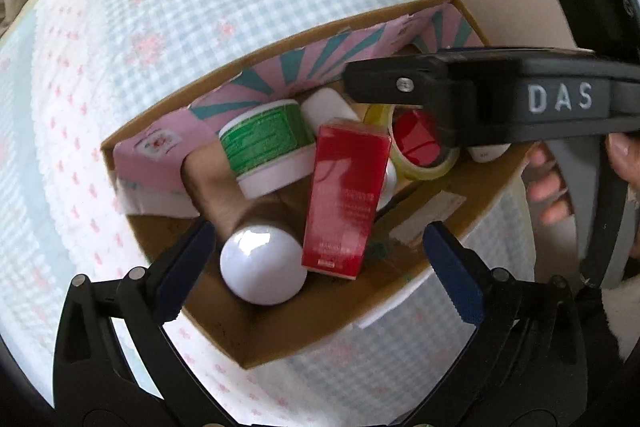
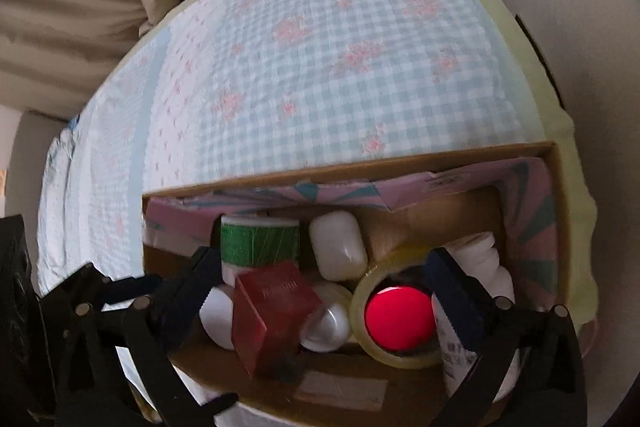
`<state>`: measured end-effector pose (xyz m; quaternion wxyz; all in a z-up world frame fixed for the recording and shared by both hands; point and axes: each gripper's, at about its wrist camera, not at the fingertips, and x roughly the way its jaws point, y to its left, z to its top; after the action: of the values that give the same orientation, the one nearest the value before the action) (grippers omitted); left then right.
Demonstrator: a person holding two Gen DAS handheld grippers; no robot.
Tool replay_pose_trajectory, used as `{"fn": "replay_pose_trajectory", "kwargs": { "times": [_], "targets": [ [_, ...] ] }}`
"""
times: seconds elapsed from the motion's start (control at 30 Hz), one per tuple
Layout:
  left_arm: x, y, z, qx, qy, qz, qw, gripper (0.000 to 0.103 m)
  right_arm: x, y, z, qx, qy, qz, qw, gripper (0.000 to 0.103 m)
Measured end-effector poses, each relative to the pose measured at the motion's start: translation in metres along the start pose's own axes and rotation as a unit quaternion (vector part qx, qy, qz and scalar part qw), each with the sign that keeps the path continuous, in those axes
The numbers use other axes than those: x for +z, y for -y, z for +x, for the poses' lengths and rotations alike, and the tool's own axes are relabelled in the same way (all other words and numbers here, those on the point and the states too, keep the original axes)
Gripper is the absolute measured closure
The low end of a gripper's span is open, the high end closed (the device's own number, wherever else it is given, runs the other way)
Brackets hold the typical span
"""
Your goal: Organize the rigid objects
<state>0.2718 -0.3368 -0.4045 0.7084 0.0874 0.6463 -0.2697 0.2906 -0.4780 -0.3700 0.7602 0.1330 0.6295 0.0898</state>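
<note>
Bedspread (image 2: 320, 67): pale blue-white gingham, pink flower sprigs.
Cardboard box (image 1: 320, 327): brown, inner lining pink with teal rays.
Jar (image 1: 268, 143): white, green label.
Carton (image 1: 344, 195): glossy red.
Tape roll (image 2: 362, 311): clear yellowish; red disc (image 2: 398, 319) showing through core.
Round cap (image 1: 260, 265): white.
Gripper pads (image 1: 452, 271): dark blue on black fingers.

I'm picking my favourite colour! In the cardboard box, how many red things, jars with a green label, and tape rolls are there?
Red things: 2, the red box and the red round thing seen through the tape roll
Jars with a green label: 1, the green-label jar
Tape rolls: 1, the tape roll
Total: 4
</note>
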Motion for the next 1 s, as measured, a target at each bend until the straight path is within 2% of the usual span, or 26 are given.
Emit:
{"fn": "replay_pose_trajectory", "kwargs": {
  "times": [0.1, 0.3, 0.57, 0.7, 0.83, 0.93, 1.0],
  "targets": [
    [-0.004, 0.0, 0.005, -0.004, -0.005, -0.01, 0.9999, 0.0, -0.007, -0.002, -0.004, -0.026, 0.003, -0.021, 0.999, 0.0],
    [-0.007, 0.008, 0.008, -0.001, -0.001, -0.009, 1.0, 0.0, -0.014, 0.004, -0.008, -0.03, 0.002, -0.011, 0.999, 0.0],
    [-0.015, 0.012, -0.018, -0.004, 0.026, -0.012, 0.9996, 0.0, -0.026, -0.004, -0.033, -0.041, 0.021, -0.011, 0.999, 0.0],
    [-0.022, 0.004, -0.07, -0.003, 0.065, -0.02, 0.9977, 0.0, -0.029, -0.031, -0.074, -0.049, 0.056, -0.03, 0.997, 0.0],
    [-0.027, -0.005, -0.158, 0.013, 0.15, -0.028, 0.9882, 0.0, -0.029, -0.079, -0.144, -0.062, 0.122, -0.066, 0.988, 0.0],
    [-0.041, -0.015, -0.237, 0.06, 0.229, -0.041, 0.9708, 0.0, -0.031, -0.126, -0.211, -0.071, 0.19, -0.089, 0.975, 0.0],
    [-0.058, -0.022, -0.288, 0.081, 0.283, -0.05, 0.9544, 0.0, -0.039, -0.157, -0.25, -0.076, 0.231, -0.103, 0.964, 0.0]
  ]
}}
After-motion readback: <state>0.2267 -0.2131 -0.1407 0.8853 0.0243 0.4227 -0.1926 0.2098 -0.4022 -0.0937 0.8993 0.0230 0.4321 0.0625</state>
